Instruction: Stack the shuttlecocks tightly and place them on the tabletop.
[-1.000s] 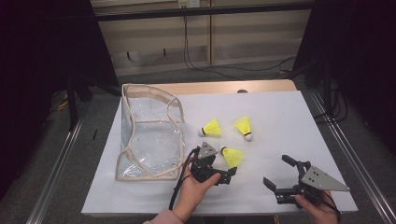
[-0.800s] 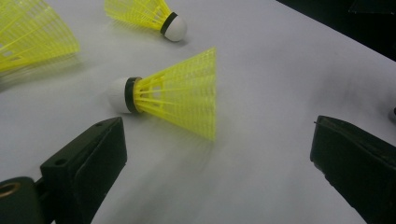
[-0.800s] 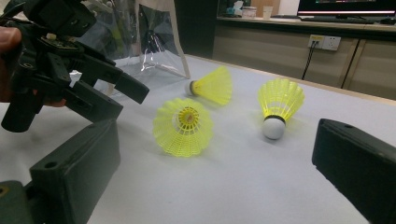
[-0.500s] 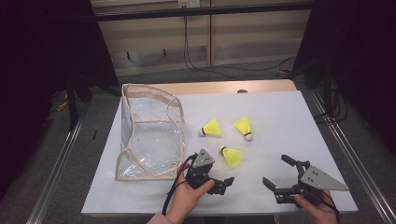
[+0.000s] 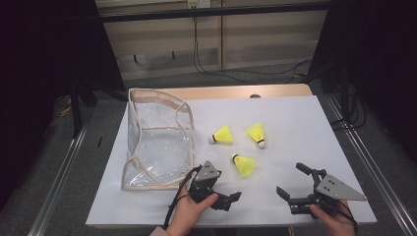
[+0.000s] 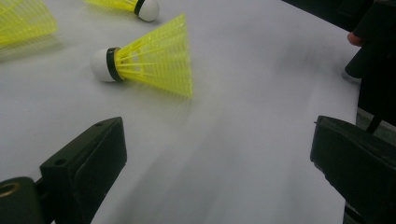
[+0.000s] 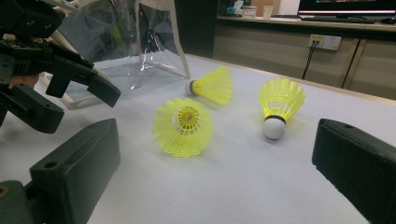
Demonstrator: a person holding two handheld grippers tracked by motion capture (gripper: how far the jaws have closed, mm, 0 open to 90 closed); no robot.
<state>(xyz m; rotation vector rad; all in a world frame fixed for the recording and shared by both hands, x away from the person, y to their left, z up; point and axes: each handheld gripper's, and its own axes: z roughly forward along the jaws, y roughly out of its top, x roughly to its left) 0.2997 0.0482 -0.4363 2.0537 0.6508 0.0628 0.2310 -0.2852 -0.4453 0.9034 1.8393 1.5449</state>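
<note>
Three yellow shuttlecocks lie on the white table. The nearest one (image 5: 244, 164) (image 6: 149, 58) (image 7: 183, 127) rests on its side between the two grippers, a little beyond them. Farther back lie the other two (image 5: 223, 135) (image 5: 256, 133). My left gripper (image 5: 230, 200) (image 6: 217, 140) is open near the front edge, jaws pointing right, nothing between them. My right gripper (image 5: 295, 181) (image 7: 217, 149) is open at the front right, facing the shuttlecocks, and holds nothing. The right gripper view has the left gripper (image 7: 77, 105) at its left.
A clear plastic bag (image 5: 157, 142) (image 7: 140, 51) with beige trim lies open on the left half of the table (image 5: 305, 123). Metal rails run along both sides. The table's front edge is just below both hands.
My left gripper has drawn back from the nearest shuttlecock toward the front edge and turned its jaws to the right. The right gripper and the shuttlecocks have stayed put.
</note>
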